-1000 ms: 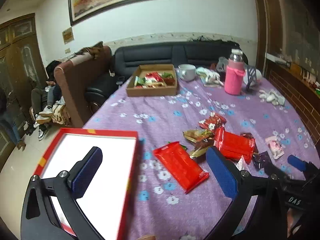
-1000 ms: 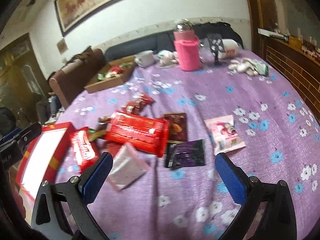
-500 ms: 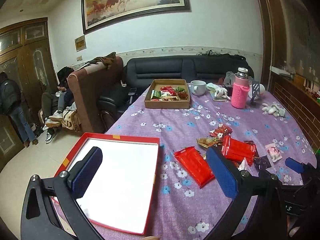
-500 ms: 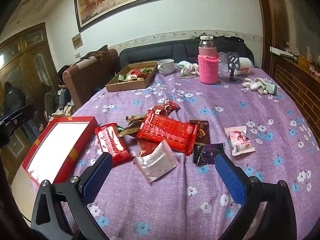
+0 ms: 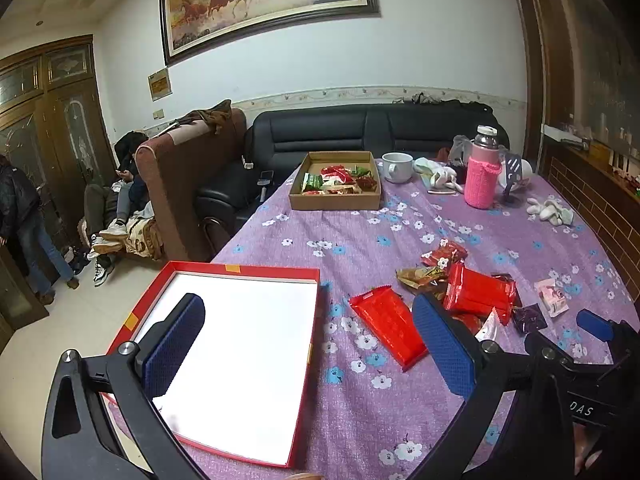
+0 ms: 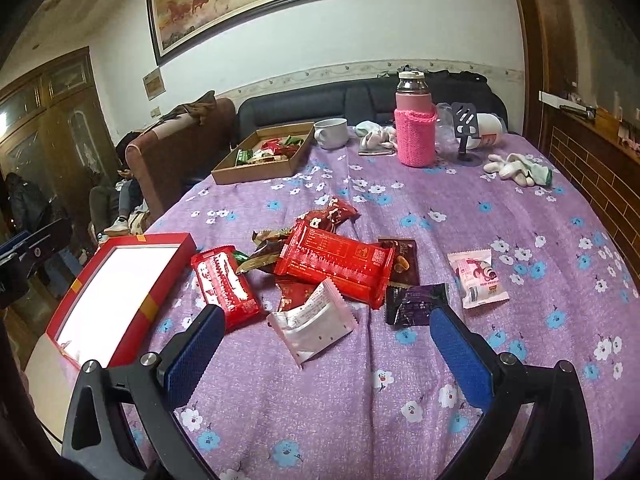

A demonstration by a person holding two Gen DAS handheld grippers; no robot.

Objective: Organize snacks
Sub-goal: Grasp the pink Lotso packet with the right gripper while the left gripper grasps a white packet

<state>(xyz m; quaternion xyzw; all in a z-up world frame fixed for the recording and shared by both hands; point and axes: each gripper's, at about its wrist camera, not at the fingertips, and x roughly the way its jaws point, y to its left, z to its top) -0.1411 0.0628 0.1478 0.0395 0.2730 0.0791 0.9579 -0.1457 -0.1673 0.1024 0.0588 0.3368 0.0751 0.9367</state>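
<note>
Both views have pulled back and up since the earlier frames: more wall, painting and sofa in frame, snack pile smaller, motion blur gone. Snacks themselves unchanged in layout.

Left tongs [image 5: 308, 344] apart, holding nothing, above the red box [image 5: 224, 270] and surface [image 5: 360, 420]. Left pad over the box's white interior, right pad over the edge of the long red pack [image 5: 386, 326].

Right tongs [image 6: 326, 354] apart, empty, hovering above the near side of the pile. White packet [image 6: 314, 326] lies between the pads in view, not touched.

Pile sits mid-surface, right of the red box: small red pack [image 6: 224, 286] nearest the box, big red pack [image 6: 336, 266] on top of brown wrappers, purple packet [image 6: 414, 304] and pink packet [image 6: 476, 278] to the right, pink one apart from the rest.

Cardboard tray [image 6: 264, 154] with sorted snacks at far edge, beside mug [image 6: 331, 133] and pink-sleeved bottle [image 6: 415, 130].
</note>
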